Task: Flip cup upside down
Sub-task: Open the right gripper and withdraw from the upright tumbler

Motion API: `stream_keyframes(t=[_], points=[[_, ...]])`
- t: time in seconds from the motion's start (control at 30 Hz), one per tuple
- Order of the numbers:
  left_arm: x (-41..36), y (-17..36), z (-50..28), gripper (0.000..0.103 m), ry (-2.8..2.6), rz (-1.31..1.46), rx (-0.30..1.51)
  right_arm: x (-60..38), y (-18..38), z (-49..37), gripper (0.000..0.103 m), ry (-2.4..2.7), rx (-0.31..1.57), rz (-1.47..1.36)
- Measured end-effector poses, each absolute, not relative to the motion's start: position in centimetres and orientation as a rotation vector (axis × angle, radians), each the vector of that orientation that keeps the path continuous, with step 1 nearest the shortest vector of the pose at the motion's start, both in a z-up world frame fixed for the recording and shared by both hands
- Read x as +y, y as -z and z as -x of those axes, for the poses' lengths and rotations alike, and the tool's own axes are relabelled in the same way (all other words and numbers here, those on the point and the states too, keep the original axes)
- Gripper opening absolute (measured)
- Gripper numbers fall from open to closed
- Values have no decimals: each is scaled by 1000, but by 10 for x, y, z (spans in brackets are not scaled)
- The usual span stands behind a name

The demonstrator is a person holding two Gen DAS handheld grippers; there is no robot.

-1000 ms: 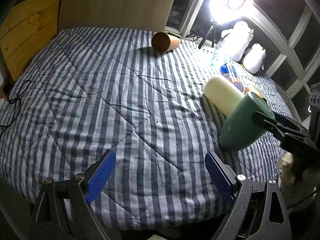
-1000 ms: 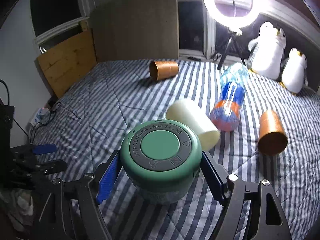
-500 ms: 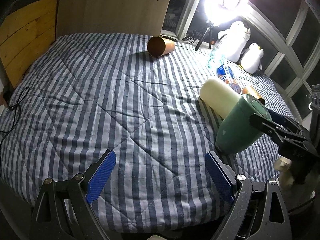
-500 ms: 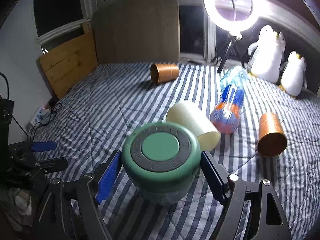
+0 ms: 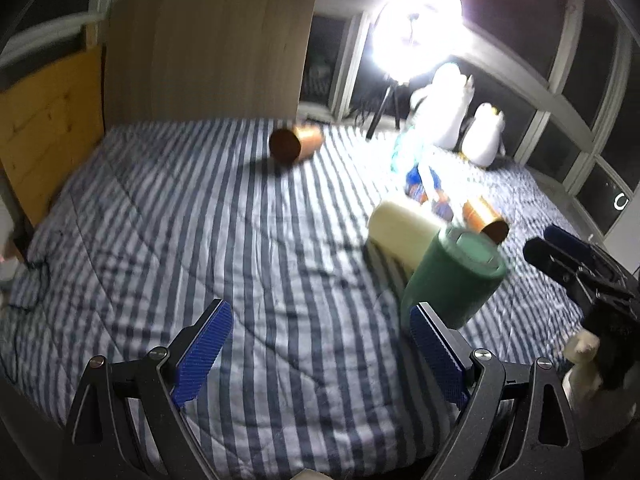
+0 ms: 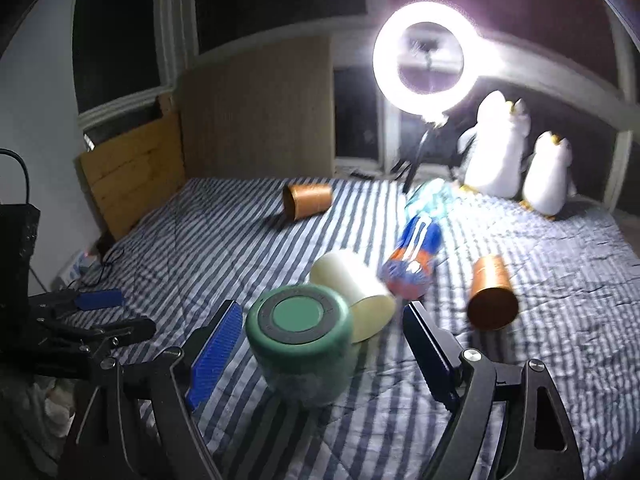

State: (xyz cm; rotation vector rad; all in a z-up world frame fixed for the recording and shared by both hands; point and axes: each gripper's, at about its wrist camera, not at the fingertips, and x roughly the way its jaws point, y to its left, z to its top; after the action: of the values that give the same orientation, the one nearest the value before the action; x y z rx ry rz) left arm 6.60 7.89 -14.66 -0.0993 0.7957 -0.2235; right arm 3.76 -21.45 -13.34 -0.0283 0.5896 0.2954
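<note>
The green cup stands upside down on the striped bed cover, its base facing up. It also shows in the left wrist view, leaning slightly. My right gripper is open, with a blue-padded finger on each side of the cup and a gap to each. My right gripper also shows at the right edge of the left wrist view, drawn back from the cup. My left gripper is open and empty above the bed's near edge.
A cream cup lies on its side just behind the green cup. Two copper cups, a blue and orange bottle and two plush penguins lie farther back. A ring light glares at the window.
My right gripper has opened and let go of the green cup, which now stands base-up on the bed. Both cameras have tilted up and drawn back a little.
</note>
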Motion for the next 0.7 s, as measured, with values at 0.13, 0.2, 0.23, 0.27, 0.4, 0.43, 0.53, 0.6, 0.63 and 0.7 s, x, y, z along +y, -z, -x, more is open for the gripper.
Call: stream_keyframes(t=[0.13, 0.2, 0.23, 0.27, 0.4, 0.43, 0.53, 0.6, 0.63, 0.7], points=[[68, 117, -53, 93, 199, 68, 659, -227, 116, -17, 87, -216, 496, 17], [64, 105, -47, 93, 190, 56, 604, -232, 109, -6, 89, -174, 444, 19], [62, 96, -41, 93, 181, 46, 556, -234, 104, 0, 92, -146, 414, 20], [60, 90, -36, 95, 170, 36, 522, -236, 101, 4, 94, -131, 393, 18], [53, 72, -16, 98, 138, 17, 404, -241, 89, 23, 97, -83, 307, 3], [51, 66, -9, 100, 126, 15, 367, -242, 87, 26, 98, -75, 293, 5], [47, 58, 4, 101, 108, 9, 308, -245, 83, 41, 100, -38, 237, 8], [45, 54, 13, 101, 103, 5, 280, -248, 81, 48, 102, -28, 211, 1], [44, 53, 17, 101, 103, 4, 271, -250, 80, 51, 102, -25, 204, 0], [44, 52, 23, 101, 97, 1, 255, -252, 80, 56, 102, -16, 194, 0]])
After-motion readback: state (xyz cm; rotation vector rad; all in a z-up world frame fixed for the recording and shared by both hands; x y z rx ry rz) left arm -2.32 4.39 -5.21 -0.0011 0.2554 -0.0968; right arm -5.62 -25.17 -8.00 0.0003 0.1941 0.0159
